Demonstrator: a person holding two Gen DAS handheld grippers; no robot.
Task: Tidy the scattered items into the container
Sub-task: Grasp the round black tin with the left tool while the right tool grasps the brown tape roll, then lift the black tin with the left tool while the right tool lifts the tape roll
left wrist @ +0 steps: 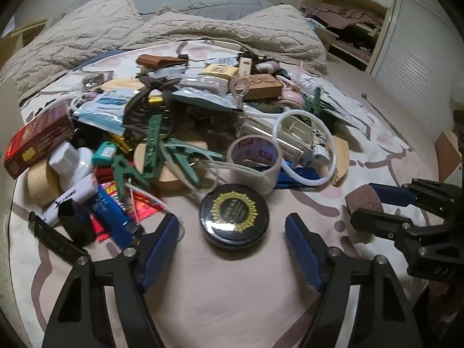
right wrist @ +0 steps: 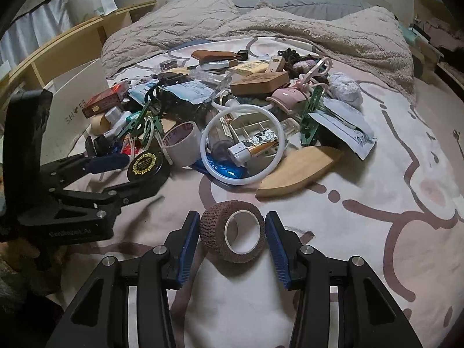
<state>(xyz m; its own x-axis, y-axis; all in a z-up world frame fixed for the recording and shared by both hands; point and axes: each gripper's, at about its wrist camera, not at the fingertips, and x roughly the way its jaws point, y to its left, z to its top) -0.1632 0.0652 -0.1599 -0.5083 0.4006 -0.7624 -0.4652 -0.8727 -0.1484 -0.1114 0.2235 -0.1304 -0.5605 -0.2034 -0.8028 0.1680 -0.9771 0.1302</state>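
A pile of scattered items lies on the bed sheet (left wrist: 232, 290). A round black tin with a gold emblem (left wrist: 234, 219) sits at the near edge of the pile, between the tips of my open left gripper (left wrist: 232, 226); the pads do not touch it. It also shows in the right wrist view (right wrist: 146, 164). My right gripper (right wrist: 232, 226) is shut on a brown bandage roll (right wrist: 233, 232), with both blue pads against its sides. The roll also shows in the left wrist view (left wrist: 364, 200). A white box (right wrist: 72, 110) stands at the left of the bed.
The pile holds a clear tape roll (left wrist: 253, 156), a white ring tube (right wrist: 242, 145), green clips (left wrist: 150, 145), a red box (left wrist: 37, 142), a white bottle (left wrist: 72, 159), a wooden board (right wrist: 301, 171). A beige blanket (left wrist: 174, 32) lies behind. An open closet (left wrist: 348, 29) is at right.
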